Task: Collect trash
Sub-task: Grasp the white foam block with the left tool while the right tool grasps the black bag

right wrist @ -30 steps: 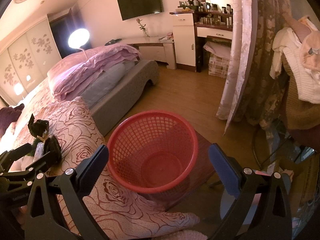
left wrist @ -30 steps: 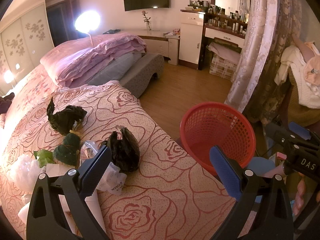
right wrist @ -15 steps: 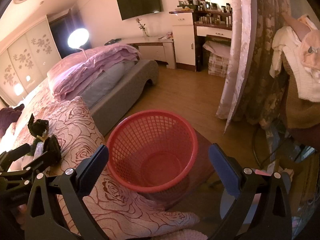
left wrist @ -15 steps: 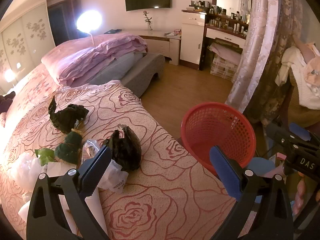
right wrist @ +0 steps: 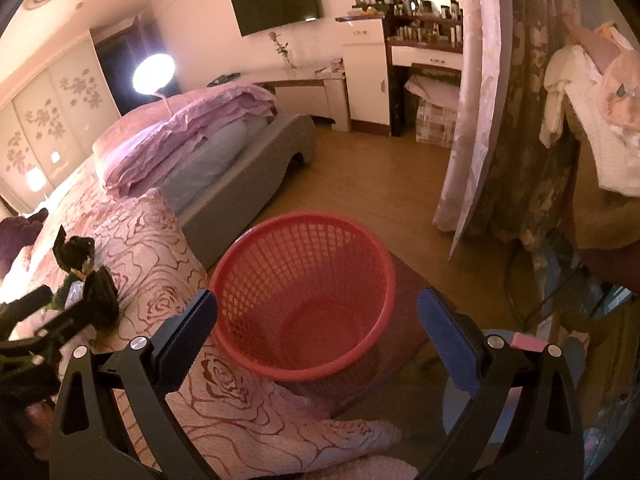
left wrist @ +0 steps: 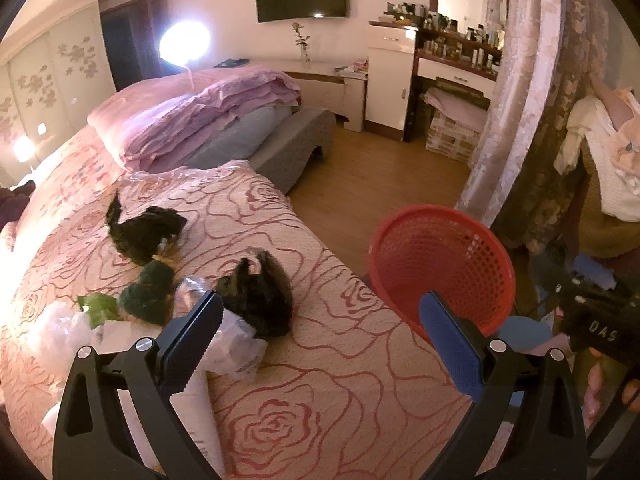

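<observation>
Trash lies on the rose-patterned bedspread (left wrist: 320, 380): a dark crumpled bag (left wrist: 260, 292), a second dark bag (left wrist: 144, 232) farther back, green wads (left wrist: 146, 298), and white plastic wrappers (left wrist: 236, 344). My left gripper (left wrist: 320, 332) is open and empty above the bed, just in front of the near dark bag. The red mesh basket (left wrist: 440, 264) stands on the floor beside the bed. My right gripper (right wrist: 316, 332) is open and empty, hovering over the basket (right wrist: 304, 292). The dark bags also show in the right wrist view (right wrist: 100, 292).
A folded pink duvet (left wrist: 192, 116) lies at the head of the bed. A patterned curtain (left wrist: 516, 92) hangs right of the basket, with clothes (left wrist: 604, 148) draped beyond it. Wooden floor (left wrist: 372, 176) runs back to a dresser (left wrist: 420, 80).
My left gripper has shifted slightly, so the trash sits a little more to the right in its view. The right gripper has barely moved. Both stay open.
</observation>
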